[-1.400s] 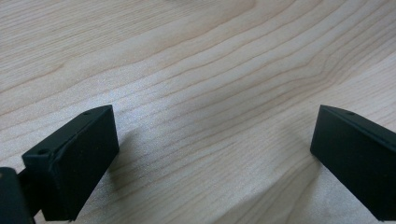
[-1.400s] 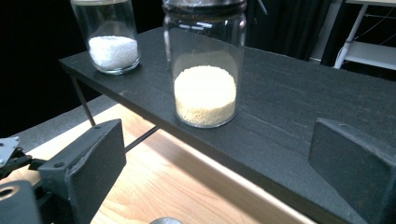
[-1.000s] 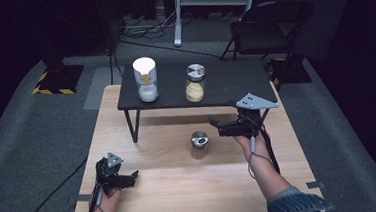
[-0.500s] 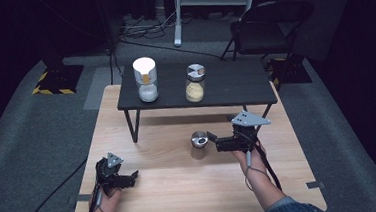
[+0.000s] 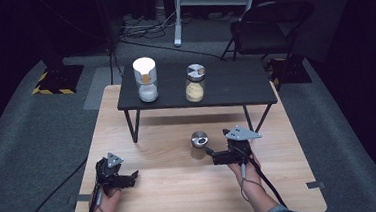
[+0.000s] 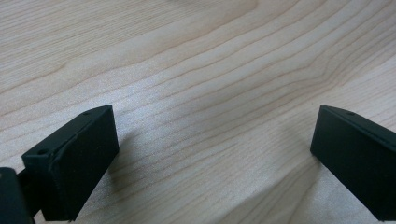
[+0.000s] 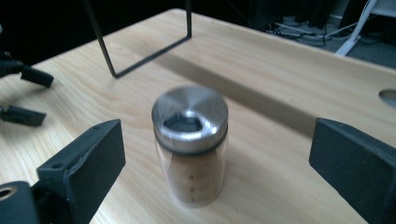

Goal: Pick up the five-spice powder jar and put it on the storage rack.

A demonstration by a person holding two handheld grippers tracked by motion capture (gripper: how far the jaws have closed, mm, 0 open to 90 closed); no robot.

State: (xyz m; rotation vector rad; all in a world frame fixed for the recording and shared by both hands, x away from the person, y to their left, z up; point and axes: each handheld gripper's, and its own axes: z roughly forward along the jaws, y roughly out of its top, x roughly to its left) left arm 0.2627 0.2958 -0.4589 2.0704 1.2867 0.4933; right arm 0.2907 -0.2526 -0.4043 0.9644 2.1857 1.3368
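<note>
Broadly, the wooden bench carries a black raised shelf. Below it, the right hand-held gripper hangs spread wide just beside the upright empty shaker jar, not touching. Left hand-held gripper rests spread over bare wood.

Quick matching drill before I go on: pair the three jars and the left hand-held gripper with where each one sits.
1 white-lid jar
2 yellow-filled jar
3 empty jar
4 left hand-held gripper

a between the open right hand-held gripper jaws
b black shelf, left
c wooden table, near left
d black shelf, middle

Pairs: 1-b, 2-d, 3-a, 4-c
</note>
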